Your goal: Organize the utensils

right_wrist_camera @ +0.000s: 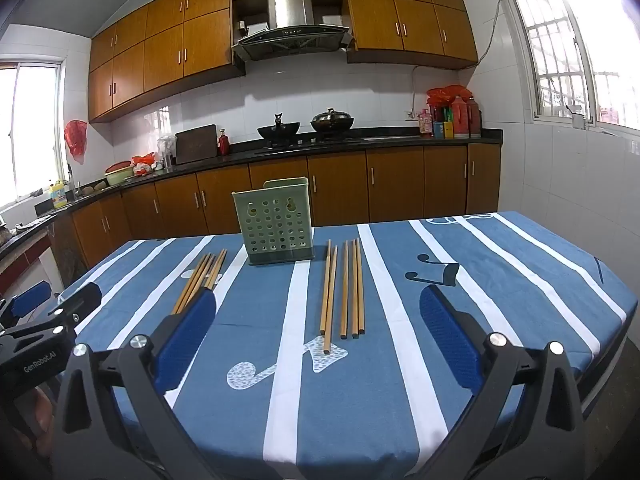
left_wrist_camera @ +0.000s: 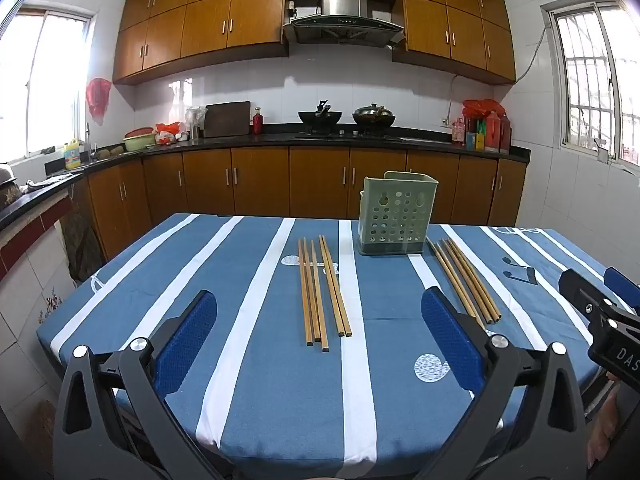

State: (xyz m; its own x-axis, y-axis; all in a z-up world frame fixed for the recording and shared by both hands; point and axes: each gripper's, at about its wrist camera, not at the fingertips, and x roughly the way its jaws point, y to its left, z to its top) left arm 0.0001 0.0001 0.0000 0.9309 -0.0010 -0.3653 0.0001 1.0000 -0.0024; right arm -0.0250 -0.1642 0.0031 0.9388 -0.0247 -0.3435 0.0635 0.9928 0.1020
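A pale green perforated utensil holder (left_wrist_camera: 394,216) (right_wrist_camera: 276,220) stands upright at the far side of the table. Several wooden chopsticks (left_wrist_camera: 322,292) (right_wrist_camera: 200,280) lie flat to its left, and a second bunch of chopsticks (left_wrist_camera: 466,280) (right_wrist_camera: 346,288) lies to its right. My left gripper (left_wrist_camera: 320,292) (right_wrist_camera: 66,292) hovers over the near table, open, nothing between its blue pads; the left bunch lies ahead of it. My right gripper (right_wrist_camera: 320,292) (left_wrist_camera: 592,280) is open and empty too, facing the right bunch. Each gripper's inner finger hides the near ends of the other bunch.
A blue tablecloth with white stripes (left_wrist_camera: 256,400) (right_wrist_camera: 500,280) covers the table; its left, right and far edges show. Beyond a gap stands a dark kitchen counter (left_wrist_camera: 240,144) with woks, bottles and a cutting board. A hand (left_wrist_camera: 608,420) holds the right gripper.
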